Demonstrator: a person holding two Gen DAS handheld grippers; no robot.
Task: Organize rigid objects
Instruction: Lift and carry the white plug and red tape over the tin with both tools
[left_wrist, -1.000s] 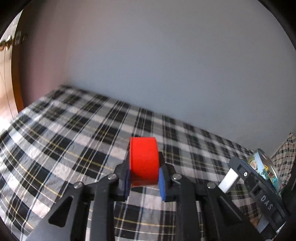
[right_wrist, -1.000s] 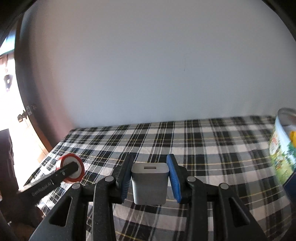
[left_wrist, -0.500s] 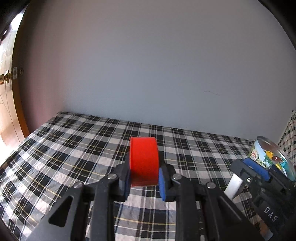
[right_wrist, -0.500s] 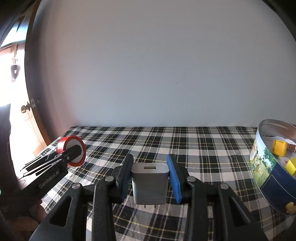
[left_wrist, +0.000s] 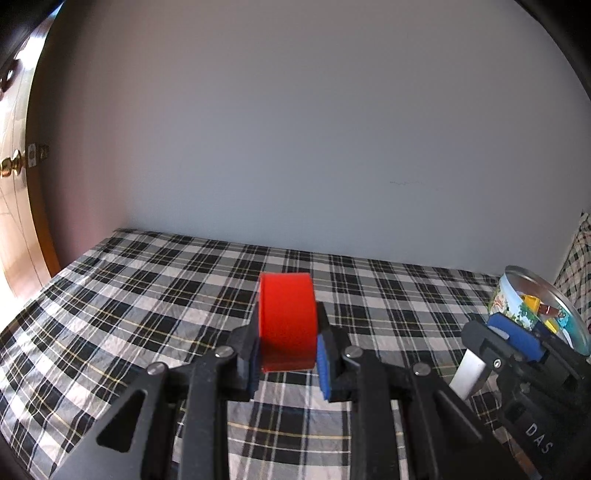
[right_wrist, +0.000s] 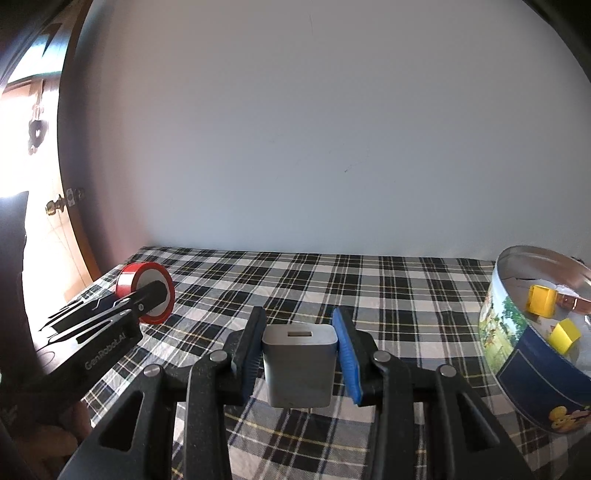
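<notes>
Both claws loaded: left gripper (left_wrist: 287, 360) clamps the red tape roll (left_wrist: 287, 325), right gripper (right_wrist: 300, 358) pinches the grey charger (right_wrist: 300, 363), both left of the round tin (right_wrist: 535, 354), probably headed in.

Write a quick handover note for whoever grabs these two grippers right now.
Left hand-held gripper: shut on the red tape roll, held above the plaid cloth.
Right hand-held gripper: shut on the grey charger, also held up.
Round tin: on the cloth to the right, open, already holding yellow blocks and other small items.
Left to do: probably put the tape roll and the charger into the tin.
</notes>
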